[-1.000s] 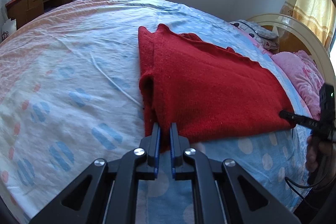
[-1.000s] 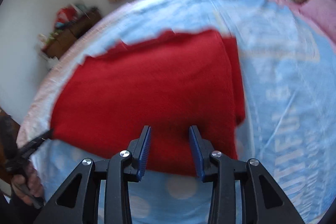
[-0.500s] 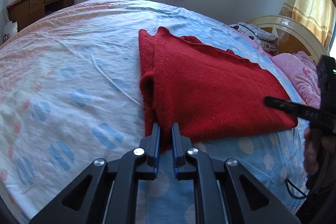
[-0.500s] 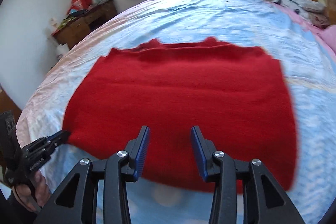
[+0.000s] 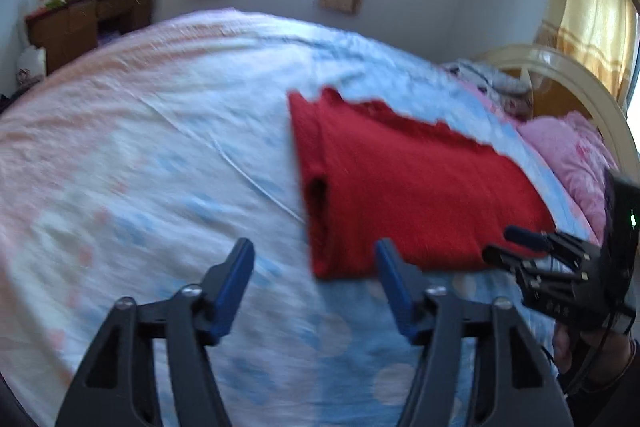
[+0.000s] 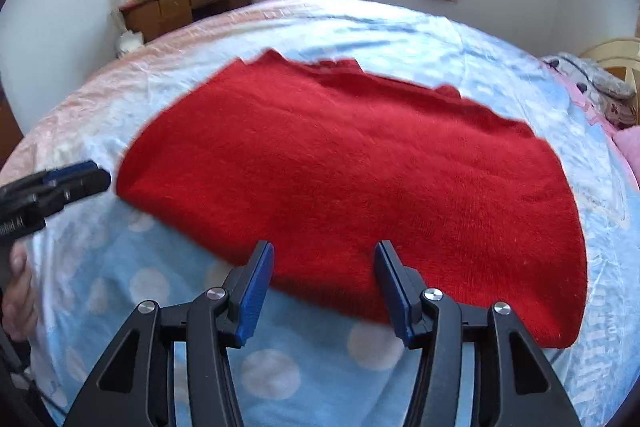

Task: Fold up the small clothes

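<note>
Left wrist view: the left gripper (image 5: 314, 263) hangs just above the bed (image 5: 160, 167), its fingers spread wide and holding nothing. The red garment (image 5: 408, 195) lies flat on the blue dotted sheet, right of centre, already doubled over: a layered fold edge runs down its left side, and its near left corner sits between the two blue pads without touching either. The picture is smeared, so finer detail of the knit is lost. At the right edge the right gripper (image 5: 524, 247) shows near the garment's near right corner; from this angle I cannot tell how its fingers stand. A pink quilt (image 5: 576, 155) lies by the headboard at far right.

Right wrist view: the right gripper (image 6: 324, 279) has its fingers spread too, empty, poised over the near hem of the red garment (image 6: 352, 179), which fills the middle of the bed (image 6: 400, 27). At the left edge the left gripper (image 6: 72, 179) points at the garment's near left corner, just beside it. A wooden desk (image 6: 184, 7) stands against the far left wall.

Judging by this, one fold is laid and both tools are free, so the step in hand looks like setting up the next fold. That calls for each pair of fingers to drop onto a near corner, pinch through all layers together, then lift evenly and carry the hem toward the far edge without dragging the bottom layer askew.
</note>
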`<control>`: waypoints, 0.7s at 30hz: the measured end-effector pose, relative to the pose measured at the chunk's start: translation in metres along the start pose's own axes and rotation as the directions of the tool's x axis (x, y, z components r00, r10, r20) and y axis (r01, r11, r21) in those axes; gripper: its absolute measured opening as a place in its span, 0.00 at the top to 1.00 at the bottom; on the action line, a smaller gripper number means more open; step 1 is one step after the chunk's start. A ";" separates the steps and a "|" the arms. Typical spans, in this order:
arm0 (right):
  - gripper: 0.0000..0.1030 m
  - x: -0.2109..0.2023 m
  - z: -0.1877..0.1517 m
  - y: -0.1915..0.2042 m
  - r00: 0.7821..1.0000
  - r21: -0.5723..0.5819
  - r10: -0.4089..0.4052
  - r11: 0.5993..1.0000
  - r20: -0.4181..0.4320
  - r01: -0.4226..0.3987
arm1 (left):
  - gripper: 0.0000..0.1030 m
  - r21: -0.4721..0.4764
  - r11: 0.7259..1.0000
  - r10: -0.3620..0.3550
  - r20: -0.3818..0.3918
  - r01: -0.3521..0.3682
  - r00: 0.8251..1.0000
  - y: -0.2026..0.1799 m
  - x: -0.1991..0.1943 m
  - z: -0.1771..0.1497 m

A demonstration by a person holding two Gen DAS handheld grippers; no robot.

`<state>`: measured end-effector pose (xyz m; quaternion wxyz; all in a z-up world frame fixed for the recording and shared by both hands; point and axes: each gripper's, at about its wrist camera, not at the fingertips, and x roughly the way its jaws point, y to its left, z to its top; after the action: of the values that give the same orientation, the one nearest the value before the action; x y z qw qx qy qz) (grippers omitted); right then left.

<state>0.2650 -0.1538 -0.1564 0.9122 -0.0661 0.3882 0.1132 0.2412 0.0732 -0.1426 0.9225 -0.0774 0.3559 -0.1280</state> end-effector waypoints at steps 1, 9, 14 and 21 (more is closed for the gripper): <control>0.48 -0.005 0.001 0.007 1.000 -0.021 0.007 1.000 0.029 -0.006 | 0.28 0.007 1.000 0.004 0.013 -0.004 1.000 0.005 -0.005 0.006; 0.48 -0.016 0.001 0.093 0.981 -0.341 0.014 0.938 0.194 0.054 | 0.21 -0.063 0.998 0.002 -0.023 -0.003 1.000 0.052 0.012 0.033; 0.48 -0.002 -0.005 0.136 0.976 -0.468 -0.016 0.876 0.216 0.118 | 0.21 -0.165 0.984 -0.085 -0.071 0.073 0.994 0.068 0.037 0.045; 0.48 0.024 0.002 0.167 0.969 -0.527 -0.077 0.828 0.233 0.192 | 0.21 -0.217 0.948 -0.267 -0.137 0.234 0.954 0.058 0.079 0.065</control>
<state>0.2392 0.0120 -0.1783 0.8957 -0.3385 0.2398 0.1601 0.3521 0.1084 -0.1591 0.8537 -0.2027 0.4291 -0.2145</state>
